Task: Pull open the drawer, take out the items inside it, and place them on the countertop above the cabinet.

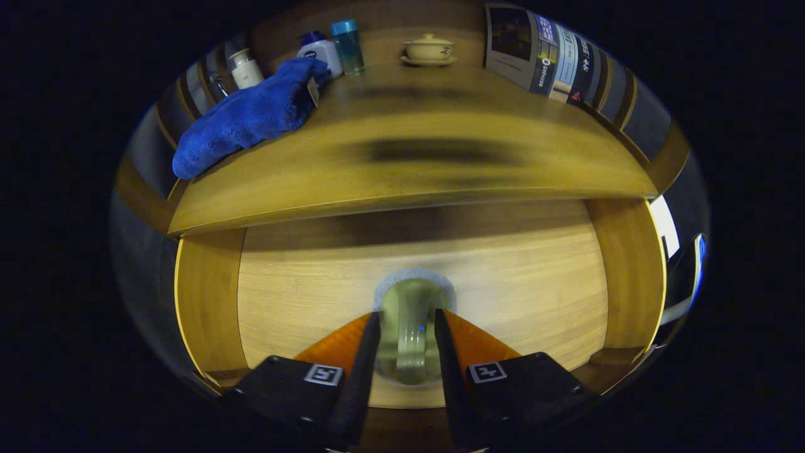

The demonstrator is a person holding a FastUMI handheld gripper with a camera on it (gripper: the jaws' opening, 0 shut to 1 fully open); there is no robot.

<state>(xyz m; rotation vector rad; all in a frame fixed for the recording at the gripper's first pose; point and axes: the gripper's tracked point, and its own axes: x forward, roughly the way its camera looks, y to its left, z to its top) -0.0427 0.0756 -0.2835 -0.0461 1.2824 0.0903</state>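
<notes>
The drawer (516, 277) stands pulled open below the wooden countertop (409, 170), its light wood floor and side walls in view. A pale greenish cup (410, 333) with a grey rim sits between my fingers, low over the drawer floor. My gripper (407, 318) is shut on the cup, one finger pressing on each side of it. On the countertop beyond lies a blue towel (251, 116), with a white pump bottle (245, 69), a white bottle with a blue cap (321, 50) and a teal bottle (348, 47) behind it.
A lidded beige teacup on a saucer (429, 49) stands at the back of the countertop. Books (553, 56) lean at the back right. The drawer's side walls (629, 270) flank the fingers to left and right. The countertop's front edge overhangs the drawer's rear.
</notes>
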